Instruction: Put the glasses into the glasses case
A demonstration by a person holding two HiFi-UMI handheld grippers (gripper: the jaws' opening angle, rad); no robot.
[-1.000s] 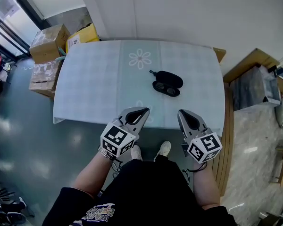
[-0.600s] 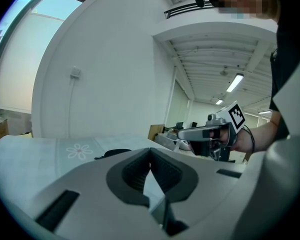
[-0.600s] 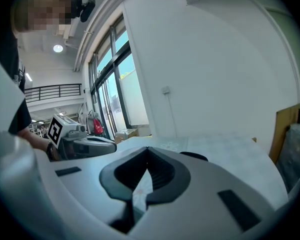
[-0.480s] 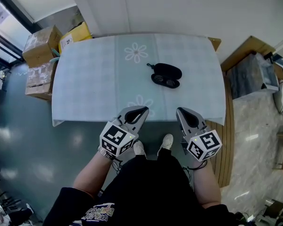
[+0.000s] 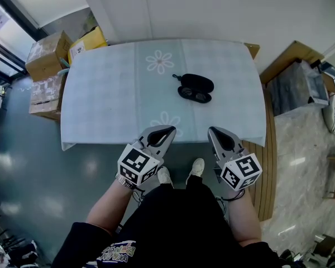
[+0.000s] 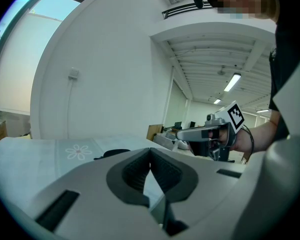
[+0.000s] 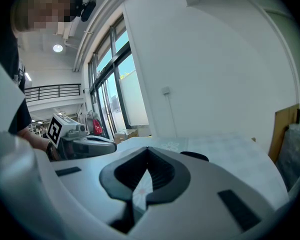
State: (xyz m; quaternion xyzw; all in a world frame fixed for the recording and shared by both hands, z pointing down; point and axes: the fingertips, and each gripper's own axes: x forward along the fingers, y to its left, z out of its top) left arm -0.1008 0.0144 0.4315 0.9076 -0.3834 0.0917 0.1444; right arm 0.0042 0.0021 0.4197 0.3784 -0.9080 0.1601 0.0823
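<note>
On the pale checked tablecloth [image 5: 111,94] a black glasses case [image 5: 200,82] lies right of the middle. Dark glasses [image 5: 193,96] lie against its near side. Both grippers hover side by side at the table's near edge, well short of the case. My left gripper [image 5: 168,130] [image 6: 150,150] is shut with nothing in it. My right gripper [image 5: 212,132] [image 7: 147,149] is also shut and empty. In the left gripper view the case [image 6: 112,154] shows low beyond the jaws. The right gripper view has the case [image 7: 194,156] just right of its jaws.
Cardboard boxes [image 5: 50,52] and a yellow box [image 5: 88,40] stand on the floor at the table's far left corner. A grey crate [image 5: 295,91] and wooden boards [image 5: 293,66] sit to the right. The person's shoes [image 5: 196,167] stand at the near edge.
The head view has shifted a little, so the table sits slightly left and higher in the picture. Both grippers have kept still and stayed shut.
</note>
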